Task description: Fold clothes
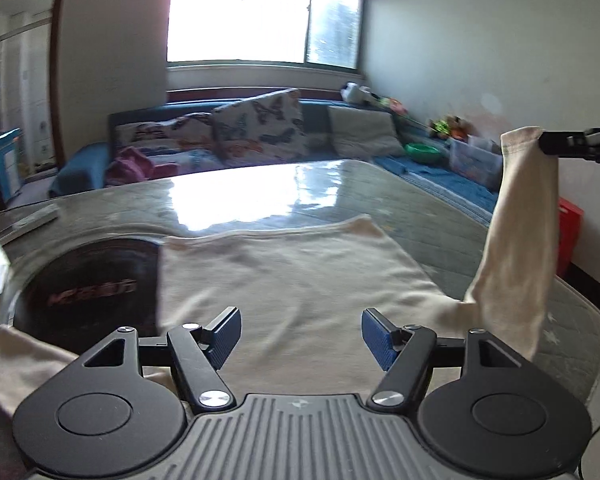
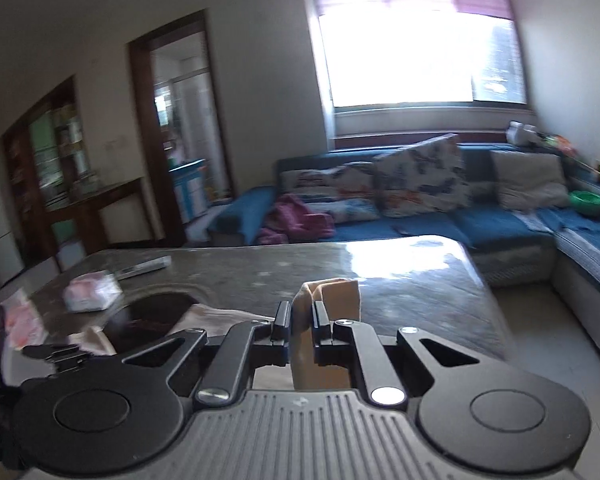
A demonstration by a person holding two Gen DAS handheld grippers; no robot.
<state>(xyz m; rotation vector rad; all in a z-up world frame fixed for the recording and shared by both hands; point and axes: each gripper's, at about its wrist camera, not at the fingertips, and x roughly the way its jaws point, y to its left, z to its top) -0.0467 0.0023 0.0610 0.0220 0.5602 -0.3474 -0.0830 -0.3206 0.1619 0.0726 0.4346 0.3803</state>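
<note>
A cream long-sleeved shirt (image 1: 292,276) lies flat on the glossy table (image 1: 260,192). My left gripper (image 1: 301,336) hovers open over the shirt's near part, with nothing between its blue pads. The shirt's right sleeve (image 1: 520,240) is lifted off the table and hangs from my right gripper (image 1: 544,142) at the right edge of the left wrist view. In the right wrist view my right gripper (image 2: 300,316) is shut on the sleeve's cuff (image 2: 332,300), which sticks up past the fingers.
A round dark inset (image 1: 96,284) in the table lies left of the shirt, partly under it. A remote (image 2: 142,268) and a plastic-wrapped packet (image 2: 92,294) lie on the table's left part. A blue sofa (image 2: 440,216) with cushions stands behind, under the window.
</note>
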